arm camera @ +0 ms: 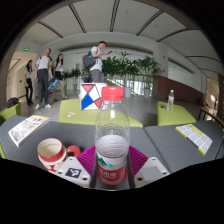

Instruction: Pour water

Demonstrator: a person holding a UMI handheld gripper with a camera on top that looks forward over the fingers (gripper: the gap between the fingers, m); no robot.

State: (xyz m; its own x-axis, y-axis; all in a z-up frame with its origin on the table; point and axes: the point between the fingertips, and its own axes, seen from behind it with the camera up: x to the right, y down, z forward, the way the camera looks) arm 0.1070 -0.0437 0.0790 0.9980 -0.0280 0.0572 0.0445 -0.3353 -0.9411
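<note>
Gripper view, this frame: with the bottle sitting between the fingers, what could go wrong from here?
1. The red cap looks still on the bottle; tilting now would pour nothing.
2. The bottle looks nearly empty, so light and tall; uneven contact from the gripper could tip it.
3. The tape roll lies close beside the left finger and could get knocked.

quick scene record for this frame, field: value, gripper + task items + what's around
gripper: gripper, fingers either side of the bottle, pink pads against its label
held item: water bottle, upright, red cap on, red label
cup: red and white cup, just ahead of the left finger, upright, beside the bottle
surface: grey table
beyond: paper sheet, small far bottle, red-white-blue sign
background: people standing, plants
pour: not started
</note>
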